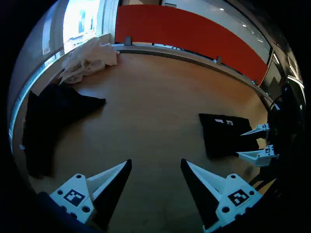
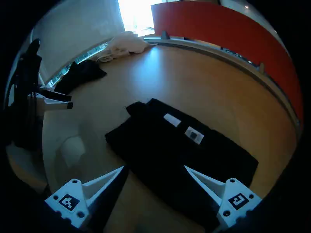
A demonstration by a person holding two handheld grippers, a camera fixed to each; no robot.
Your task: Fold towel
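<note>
A black towel (image 2: 171, 151) lies folded flat on the wooden table (image 2: 217, 89), with two small white labels on its upper layer. My right gripper (image 2: 154, 167) is open just above the towel's near edge, with nothing between its fingers. In the left gripper view the same towel (image 1: 223, 134) lies to the right, and the right gripper (image 1: 240, 144) hovers open at its right edge. My left gripper (image 1: 156, 160) is open over bare wood, well left of the towel. It also appears at the left of the right gripper view (image 2: 68, 101).
A crumpled white cloth (image 1: 87, 58) is heaped at the far corner by the window. A loose black cloth (image 1: 50, 116) lies along the table's left edge. A red partition (image 1: 186, 35) runs behind the table's far rim. Bare wood spans the middle.
</note>
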